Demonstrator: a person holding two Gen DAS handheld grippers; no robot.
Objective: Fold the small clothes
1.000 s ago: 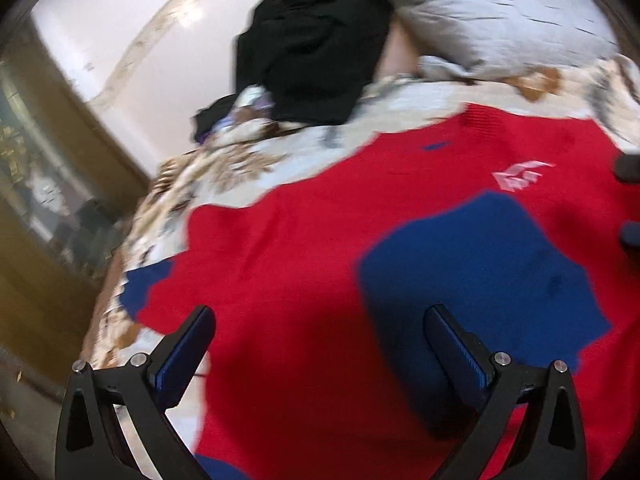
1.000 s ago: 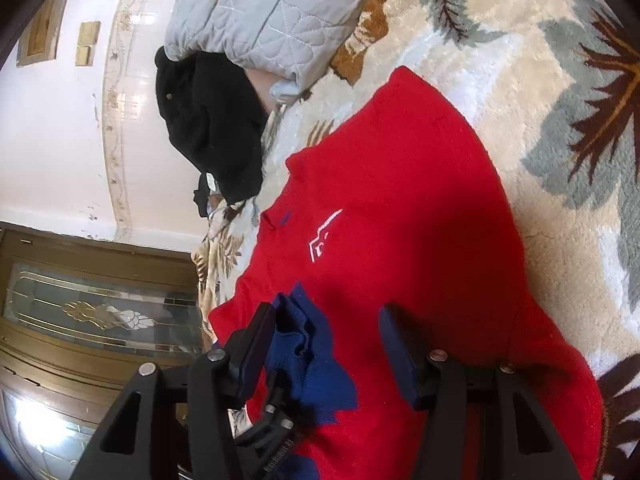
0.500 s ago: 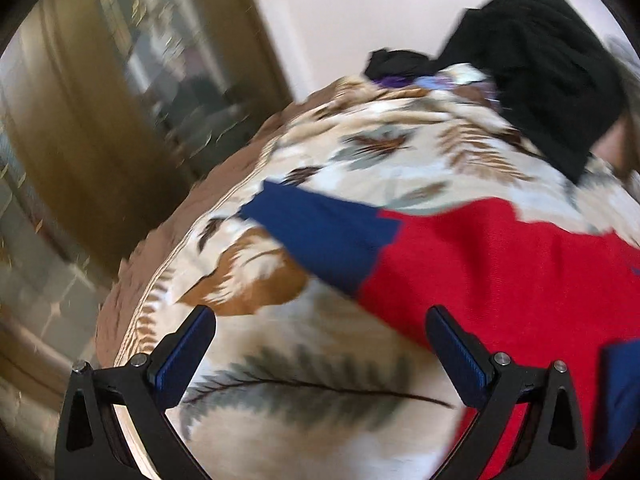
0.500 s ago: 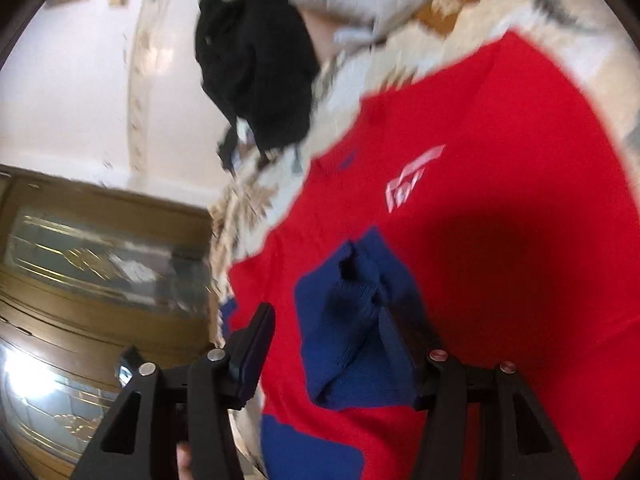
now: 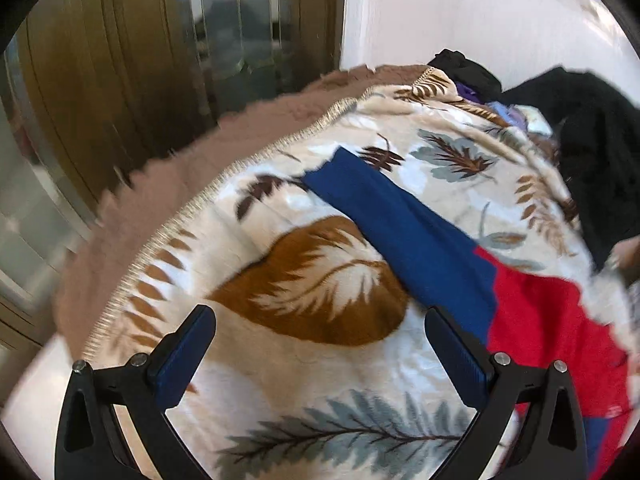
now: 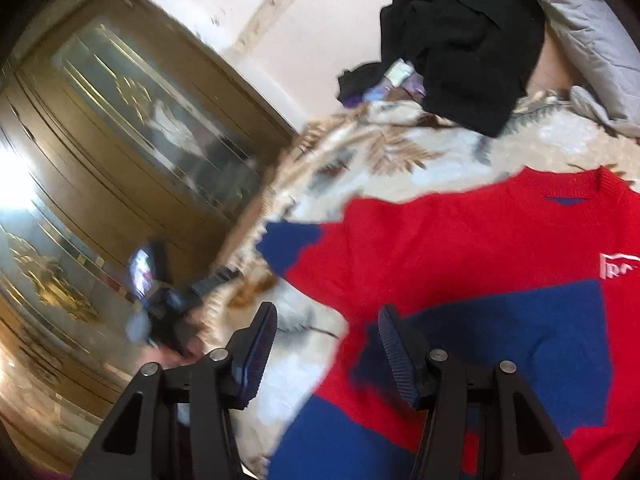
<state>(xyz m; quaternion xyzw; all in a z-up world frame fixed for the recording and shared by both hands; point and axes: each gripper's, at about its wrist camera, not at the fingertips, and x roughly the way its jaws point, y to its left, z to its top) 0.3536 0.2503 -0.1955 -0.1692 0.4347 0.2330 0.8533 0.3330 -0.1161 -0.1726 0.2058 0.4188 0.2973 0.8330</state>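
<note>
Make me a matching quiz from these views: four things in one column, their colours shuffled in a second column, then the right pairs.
Things
1. sleeve
2. sweater body
3. heap of clothes
4. quilted cover

Colours
A. grey
B. red
C. dark blue
D. black

Pairs: 1-C, 2-B, 3-D, 4-A
</note>
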